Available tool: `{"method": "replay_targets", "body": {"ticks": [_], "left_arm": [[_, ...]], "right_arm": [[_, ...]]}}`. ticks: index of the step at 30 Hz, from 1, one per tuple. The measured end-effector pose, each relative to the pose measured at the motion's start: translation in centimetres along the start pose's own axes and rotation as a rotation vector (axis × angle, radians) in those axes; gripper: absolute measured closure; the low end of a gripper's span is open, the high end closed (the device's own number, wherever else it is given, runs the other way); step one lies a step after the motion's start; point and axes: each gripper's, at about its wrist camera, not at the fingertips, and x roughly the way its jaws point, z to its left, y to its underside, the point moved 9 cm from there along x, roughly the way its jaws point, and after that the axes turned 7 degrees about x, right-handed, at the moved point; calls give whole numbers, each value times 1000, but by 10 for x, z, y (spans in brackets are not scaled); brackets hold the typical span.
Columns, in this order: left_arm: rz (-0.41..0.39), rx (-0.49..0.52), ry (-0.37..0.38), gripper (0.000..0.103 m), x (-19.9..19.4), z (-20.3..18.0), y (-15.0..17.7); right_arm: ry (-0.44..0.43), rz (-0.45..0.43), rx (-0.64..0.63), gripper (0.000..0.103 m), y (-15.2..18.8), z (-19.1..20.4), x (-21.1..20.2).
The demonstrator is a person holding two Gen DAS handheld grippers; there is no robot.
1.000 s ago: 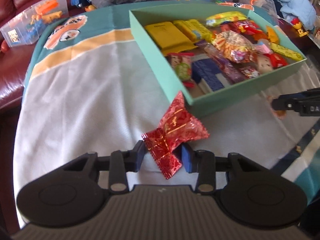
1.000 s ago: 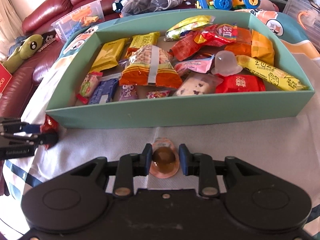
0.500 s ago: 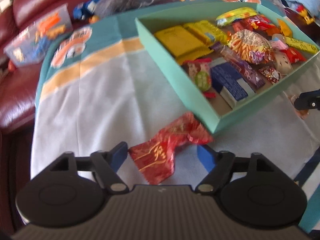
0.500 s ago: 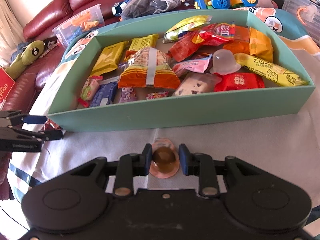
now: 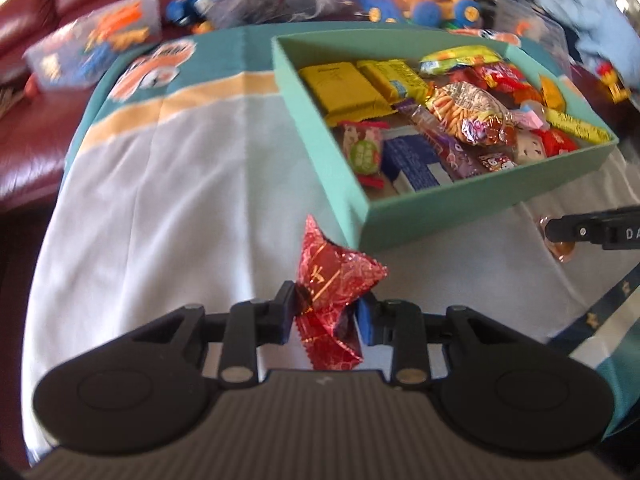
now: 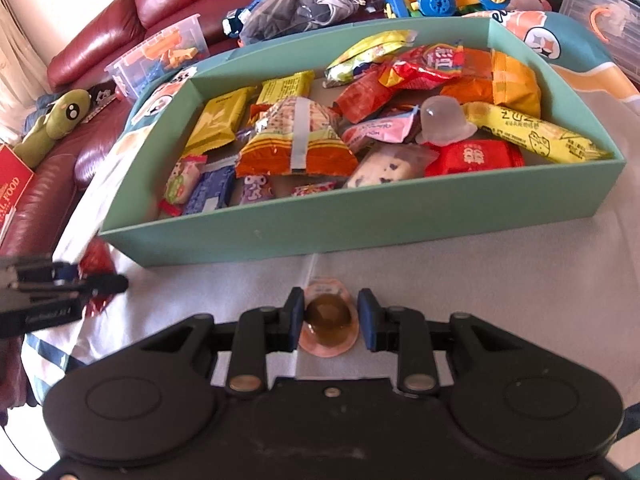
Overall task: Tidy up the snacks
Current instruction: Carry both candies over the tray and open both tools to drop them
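Snacks fill the teal box, which sits on the pale tablecloth and serves as the landmark here: wafers, crisps, a jelly dome and bars lie packed inside it, while two pieces remain outside.

Just off the box's near-left corner, the red foil packet is pinched between the fingers of the left gripper, its upper end standing up past them and its lower end hanging below. In front of the box's long near wall, the jelly cup lies on the cloth between the fingers of the right gripper, which sit close on either side of it; whether they press it or only flank it I cannot tell.

The step in hand looks like the pickup of these last two loose pieces. Next, each would need lifting clear of the wall's top edge, carrying over the box and dropping into a gap, of which few remain; the near-left area seems the least crowded.

The left view is blurred, so whether the packet is off the cloth is unclear. The cup's underside and the box floor are hidden.
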Motion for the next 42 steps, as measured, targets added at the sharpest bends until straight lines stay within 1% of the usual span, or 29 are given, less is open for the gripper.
{"method": "replay_targets", "body": {"ticks": [3, 6, 9, 12, 15, 19, 23, 28, 31, 36, 42], "left_arm": [[-2, -87, 9, 73, -14, 3, 9], [-35, -122, 20, 73, -32, 3, 4], [-89, -102, 23, 72, -52, -2, -15], [-135, -91, 36, 72, -66, -10, -37], [-160, -97, 56, 72, -71, -20, -62], [-175, -111, 58, 72, -68, -31, -91], [-170, -119, 50, 72, -61, -36, -111], [-121, -134, 33, 72, -42, -35, -121], [-89, -146, 23, 72, -29, -33, -120], [-51, -155, 18, 71, -12, -29, -115], [-23, -154, 10, 71, 1, -28, -113]], "right_arm": [[-12, 6, 20, 75, 4, -3, -5], [-25, 5, 39, 75, 9, -6, -15], [-38, -17, 51, 75, 9, -9, -29], [-50, -64, 74, 75, -4, -14, -47], [-57, -119, 99, 75, -23, -20, -63], [-51, -184, 119, 75, -55, -30, -80], [-49, -226, 135, 75, -82, -41, -87], [-41, -235, 139, 75, -102, -48, -81], [-34, -220, 145, 75, -107, -52, -70], [-26, -191, 159, 75, -103, -53, -51], [-15, -165, 167, 75, -103, -58, -36]]}}
